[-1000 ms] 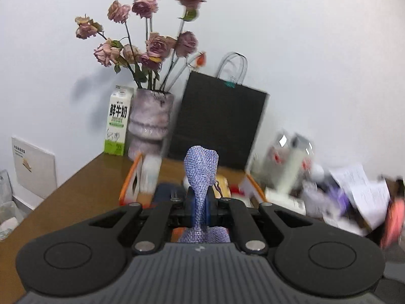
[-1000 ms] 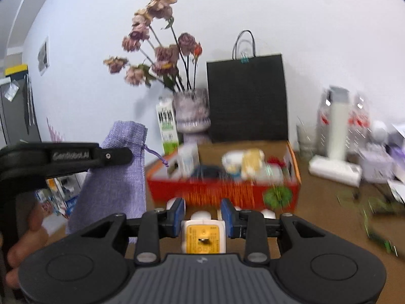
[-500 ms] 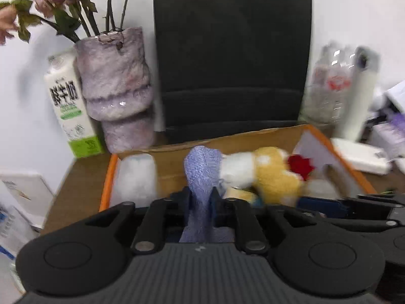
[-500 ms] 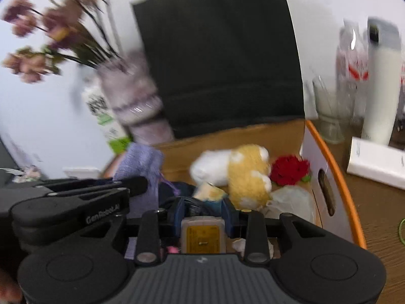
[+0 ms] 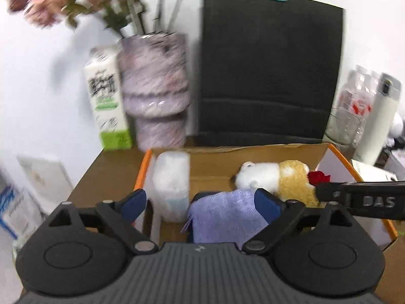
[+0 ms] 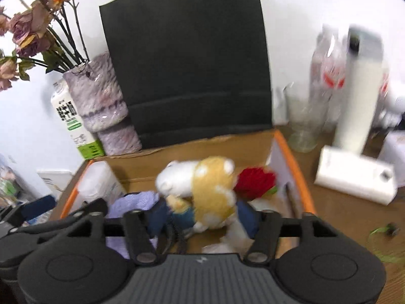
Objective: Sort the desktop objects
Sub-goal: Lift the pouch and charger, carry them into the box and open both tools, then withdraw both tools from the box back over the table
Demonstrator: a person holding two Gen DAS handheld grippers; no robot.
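Inside the orange-rimmed cardboard box (image 5: 143, 174) a purple cloth pouch (image 5: 227, 217) lies loose. My left gripper (image 5: 201, 200) hangs over it with its jaws opening wide, and the blue pads do not press the pouch. In the right wrist view my right gripper (image 6: 202, 217) is also over the box (image 6: 291, 157), its jaws opening with nothing gripped between the pads. Just beyond them lies a white and yellow plush toy (image 6: 210, 190), with the pouch (image 6: 131, 202) to the left. The small yellow-faced plug is not visible.
A red fabric flower (image 6: 255, 179) and a white tissue pack (image 5: 172, 185) also sit in the box. Behind it stand a black paper bag (image 5: 268, 76), a vase of dried roses (image 5: 154, 88) and a milk carton (image 5: 106, 96). A glass jar (image 6: 303, 126), white bottle (image 6: 359, 93) and white carton (image 6: 354, 177) crowd the right.
Both grippers moved forward over the box and opened. The purple pouch dropped out of the left one into the box, and the yellow-faced plug left the right one.
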